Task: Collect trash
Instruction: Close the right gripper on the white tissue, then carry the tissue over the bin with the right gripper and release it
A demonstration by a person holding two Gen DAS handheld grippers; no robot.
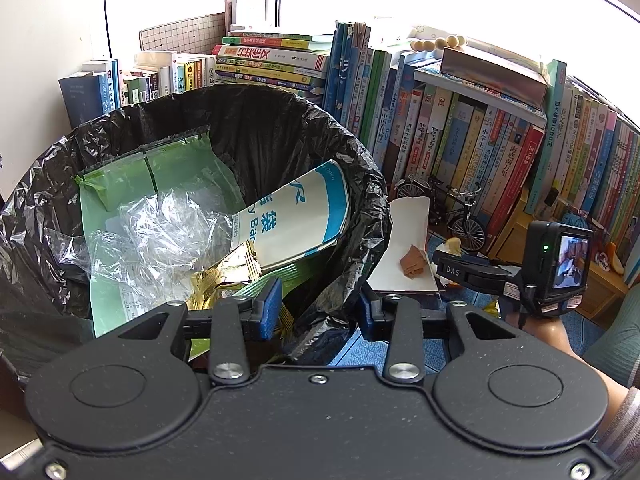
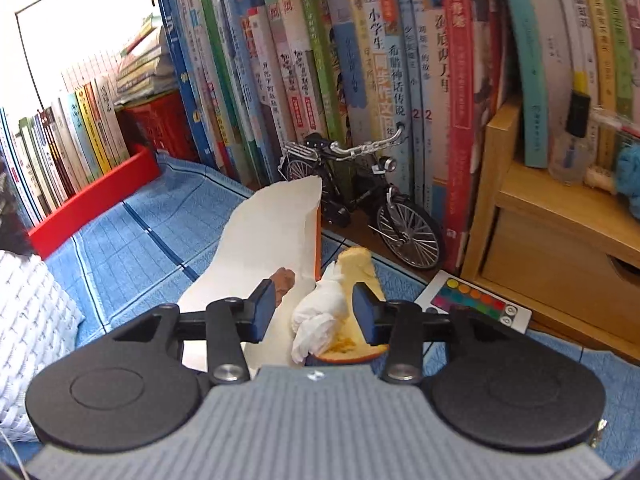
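Trash bin (image 1: 224,128), lined w/ black bag, is seen at left in left wrist view, already holding a green pouch (image 1: 120,208), crumpled clear plastic (image 1: 160,236), a white-and-blue paper bag (image 1: 296,220) and a gold wrapper (image 1: 228,276). Left gripper (image 1: 316,312) is held over bin's near right rim; bag edge is caught betw. its blue pads, jaws narrow.

Right gripper (image 2: 316,312) is seen w/ jaws partly apart, straddling a crumpled white tissue (image 2: 320,312) lying on orange peel (image 2: 352,350); pads aren't pressed on it. Brown scrap (image 2: 285,280) lies just left of tissue, on white paper sheet (image 2: 272,232), all on blue quilted cloth (image 2: 132,240). Toy bicycle (image 2: 360,196) stands just beyond, against a row of books (image 2: 360,60). Remote w/ coloured buttons (image 2: 476,304) lies at right, near wooden shelf unit (image 2: 560,240).
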